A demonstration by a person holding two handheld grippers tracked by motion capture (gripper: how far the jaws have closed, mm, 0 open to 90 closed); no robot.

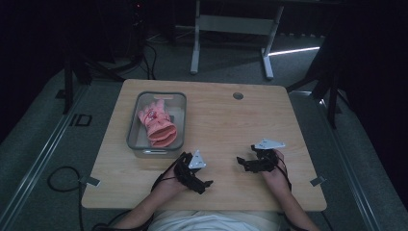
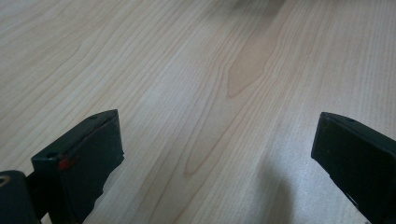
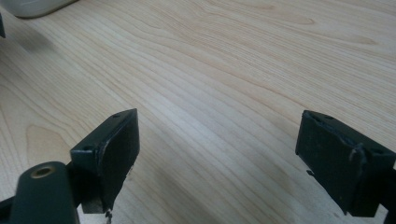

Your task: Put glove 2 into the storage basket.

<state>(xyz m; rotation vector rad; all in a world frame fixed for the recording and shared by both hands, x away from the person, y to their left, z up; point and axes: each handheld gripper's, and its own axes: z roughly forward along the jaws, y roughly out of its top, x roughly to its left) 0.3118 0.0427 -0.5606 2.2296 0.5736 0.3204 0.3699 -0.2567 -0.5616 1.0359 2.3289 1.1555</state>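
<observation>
Nearest the person, both forearms come in over the table's near edge, one gripper in each hand. Left gripper (image 1: 206,183) sits low over the wood, near-centre, grey 3-cornered plate on top, cable trailing back along the arm. In the left gripper view its jaws stand wide apart w/ bare wood grain between them, so it's released, gripping nothing. Right gripper (image 1: 240,161) is just beside it to the right, tips pointing toward the left one, the two close but apart. Right gripper view: jaws also spread wide, nothing between them but tabletop; released too. A pale corner of the bin (image 3: 35,6) shows at top left of that view.

Further out, on the table (image 1: 240,125), left half: a grey plastic bin (image 1: 179,126), approx. upright, long side running away from the person, its near wall just beyond the left gripper. Inside lies a pink glove (image 1: 157,125), cuff end toward the person, fingers toward the far end, w/ a small printed patch on it; detail too small to read.

Far edge of the table: a round cable hole (image 1: 238,96). Beyond that, dark floor and a white desk frame (image 1: 231,29).
</observation>
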